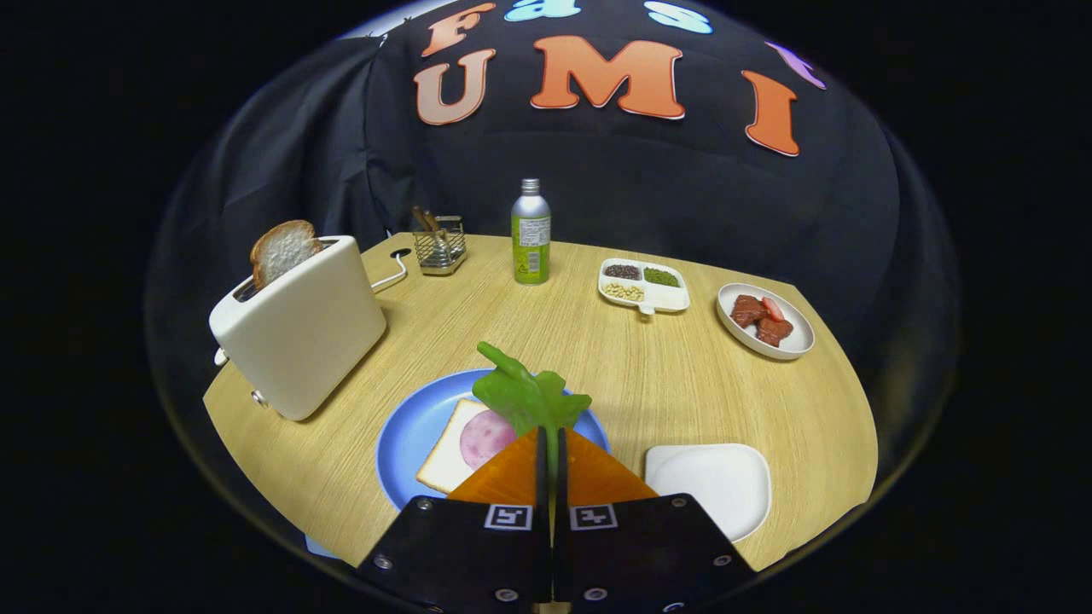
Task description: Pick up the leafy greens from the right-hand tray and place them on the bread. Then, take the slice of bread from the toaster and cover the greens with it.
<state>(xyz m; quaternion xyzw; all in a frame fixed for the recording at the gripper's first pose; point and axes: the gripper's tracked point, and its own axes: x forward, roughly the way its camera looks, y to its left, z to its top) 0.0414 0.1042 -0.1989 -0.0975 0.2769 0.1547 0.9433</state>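
Observation:
My gripper (pixel 550 443) is shut on the leafy greens (pixel 527 394), whose leaf sticks up and forward from between the fingers. It hangs above the blue plate (pixel 409 431), where a slice of bread (pixel 444 456) lies topped with a pink ham round (pixel 485 437). The bread sits just left of the fingers. To the right of the fingers lies the white tray (pixel 712 486), bare. Beyond the plate on the left stands the white toaster (pixel 299 328) with a bread slice (pixel 281 249) poking out of its slot.
On the round wooden table (pixel 768 401) stand a green bottle (pixel 531 234), a wire basket (pixel 439 246), a divided dish of seeds (pixel 641 286) and a white plate of meat pieces (pixel 765 320), all at the far side.

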